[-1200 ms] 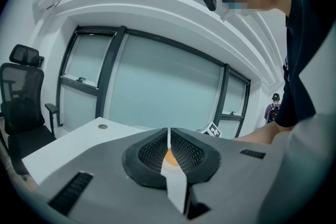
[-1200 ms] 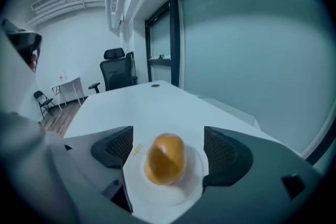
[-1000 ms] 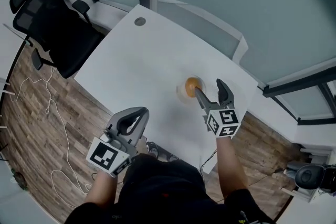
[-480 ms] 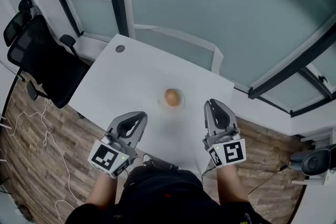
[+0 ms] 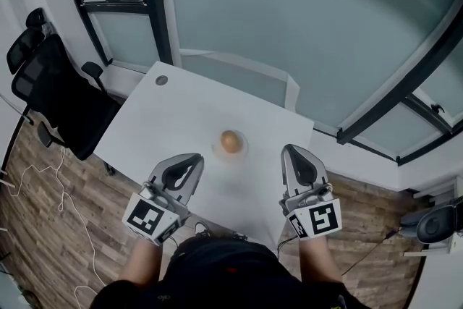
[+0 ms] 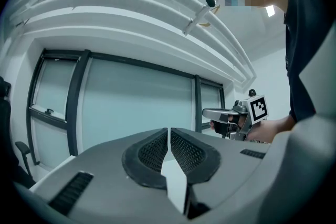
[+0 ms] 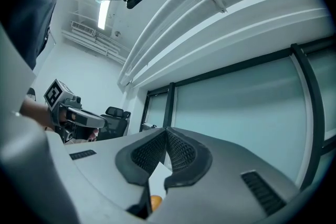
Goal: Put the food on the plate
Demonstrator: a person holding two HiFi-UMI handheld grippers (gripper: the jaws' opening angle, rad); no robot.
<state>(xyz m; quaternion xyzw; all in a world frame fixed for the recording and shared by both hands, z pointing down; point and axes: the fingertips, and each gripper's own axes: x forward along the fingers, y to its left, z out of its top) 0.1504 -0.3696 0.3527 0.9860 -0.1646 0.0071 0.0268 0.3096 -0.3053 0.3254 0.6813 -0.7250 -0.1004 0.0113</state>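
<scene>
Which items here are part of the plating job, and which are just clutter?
Job:
- orange food, sitting on the plate
- plate
- left tongs, shut, empty
- right tongs, shut, empty

Lying about:
- office chair
- grommet in the tabletop

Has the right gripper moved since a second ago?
Yes. The right gripper has drawn back from the small pale plate with the round orange food, toward the person, jaws shut.

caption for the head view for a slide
Orange food on the plate; left gripper and right gripper shut, empty.
</scene>
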